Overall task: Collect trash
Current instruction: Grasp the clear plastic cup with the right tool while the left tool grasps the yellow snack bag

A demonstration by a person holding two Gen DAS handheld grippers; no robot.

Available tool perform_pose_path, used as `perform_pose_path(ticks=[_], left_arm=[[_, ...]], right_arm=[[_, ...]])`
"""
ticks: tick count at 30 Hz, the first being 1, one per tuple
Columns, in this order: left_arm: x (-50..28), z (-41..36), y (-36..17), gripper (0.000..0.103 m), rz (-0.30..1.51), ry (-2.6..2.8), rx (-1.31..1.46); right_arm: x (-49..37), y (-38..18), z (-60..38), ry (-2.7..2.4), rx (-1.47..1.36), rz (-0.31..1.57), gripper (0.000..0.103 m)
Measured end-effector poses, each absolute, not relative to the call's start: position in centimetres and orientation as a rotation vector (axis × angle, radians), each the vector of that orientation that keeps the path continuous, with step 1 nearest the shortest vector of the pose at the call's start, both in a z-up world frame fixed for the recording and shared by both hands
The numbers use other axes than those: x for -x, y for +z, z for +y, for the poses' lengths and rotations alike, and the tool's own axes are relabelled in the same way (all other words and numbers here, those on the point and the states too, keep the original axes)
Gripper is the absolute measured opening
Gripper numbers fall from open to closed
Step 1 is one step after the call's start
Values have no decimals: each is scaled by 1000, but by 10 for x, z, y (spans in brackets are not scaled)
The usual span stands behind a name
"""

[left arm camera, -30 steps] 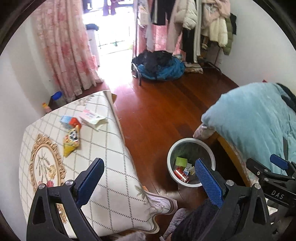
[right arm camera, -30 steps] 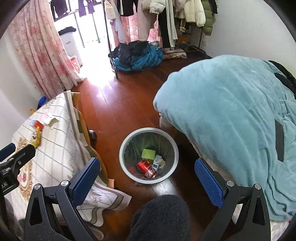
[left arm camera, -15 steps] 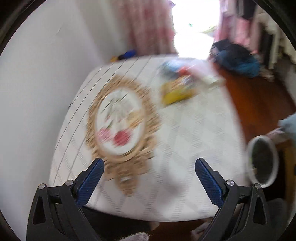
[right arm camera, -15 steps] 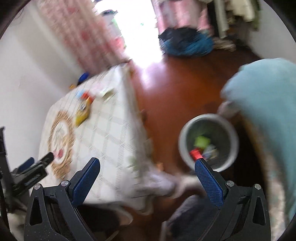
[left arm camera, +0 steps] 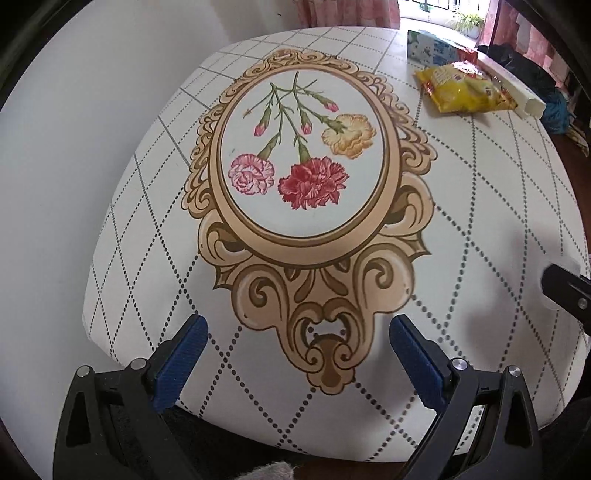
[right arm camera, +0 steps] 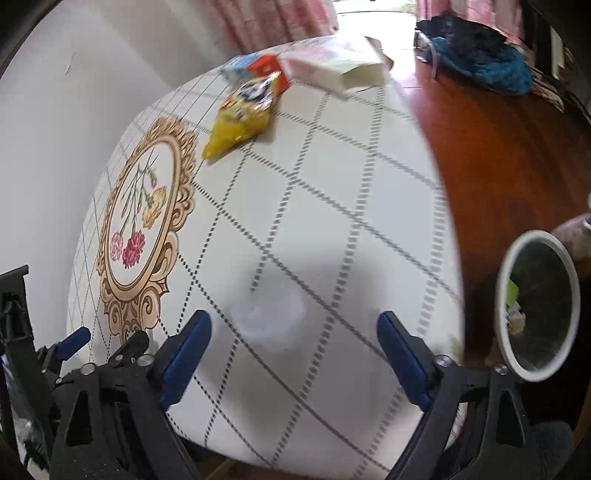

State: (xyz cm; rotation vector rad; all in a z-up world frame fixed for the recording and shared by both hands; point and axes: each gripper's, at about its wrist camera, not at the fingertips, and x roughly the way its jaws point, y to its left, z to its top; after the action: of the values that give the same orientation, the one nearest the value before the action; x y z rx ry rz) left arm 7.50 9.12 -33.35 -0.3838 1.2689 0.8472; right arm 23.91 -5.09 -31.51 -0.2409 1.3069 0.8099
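A yellow snack bag [left arm camera: 465, 91] [right arm camera: 245, 112] lies at the far side of the table [left arm camera: 498, 206] [right arm camera: 332, 192], with a blue and red carton [left arm camera: 432, 48] [right arm camera: 258, 68] and a white box [left arm camera: 517, 92] [right arm camera: 332, 70] beside it. My left gripper [left arm camera: 297, 354] is open and empty above the table's near edge, over the floral print. My right gripper [right arm camera: 293, 350] is open and empty over the table's near right part; part of it shows in the left wrist view [left arm camera: 569, 291]. The white trash bin [right arm camera: 535, 306] stands on the floor to the right, with some scraps inside.
A white wall [left arm camera: 74, 147] runs along the table's left. Red wooden floor [right arm camera: 498, 147] lies to the right, with a blue and black pile of clothes [right arm camera: 480, 59] at the back. Pink curtains [right arm camera: 288, 18] hang behind the table.
Both grippers swung left from the trash bin and the bed to over the table. The bin now sits at the right edge of the right wrist view. Both stayed open.
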Motion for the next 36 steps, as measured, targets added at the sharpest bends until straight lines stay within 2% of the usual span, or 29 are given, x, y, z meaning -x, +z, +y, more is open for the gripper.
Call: perform_pose_path(ticks=[2, 3, 4, 11, 19, 26, 27, 30, 33, 36], left_arm=[[-77, 94, -335, 102, 1260, 842, 390], [-78, 95, -335, 102, 1257, 838, 392], [-79, 96, -335, 102, 1257, 836, 390], [-111, 112, -322, 102, 1224, 782, 455], [-215, 155, -275, 100, 1088, 610, 620], [-291, 172, -307, 100, 1205, 547, 647], [-293, 171, -310, 95, 1214, 547, 642], [-294, 168, -318, 58, 1193, 495, 696], [-291, 155, -306, 51, 1174, 517, 607], [-277, 144, -299, 50, 1160, 534, 540]], right_arm=[[-235, -320, -42, 816, 256, 1300, 72], [-234, -319, -40, 811, 266, 1287, 61], [-231, -318, -37, 821, 272, 1275, 45], [-248, -300, -46, 813, 214, 1243, 44], [-332, -288, -70, 654, 103, 1249, 44], [-377, -288, -65, 601, 56, 1268, 44], [-380, -288, -63, 597, 59, 1268, 44], [-385, -290, -58, 592, 65, 1268, 44], [-388, -288, -55, 599, 65, 1265, 44], [-384, -283, -51, 614, 78, 1250, 44]])
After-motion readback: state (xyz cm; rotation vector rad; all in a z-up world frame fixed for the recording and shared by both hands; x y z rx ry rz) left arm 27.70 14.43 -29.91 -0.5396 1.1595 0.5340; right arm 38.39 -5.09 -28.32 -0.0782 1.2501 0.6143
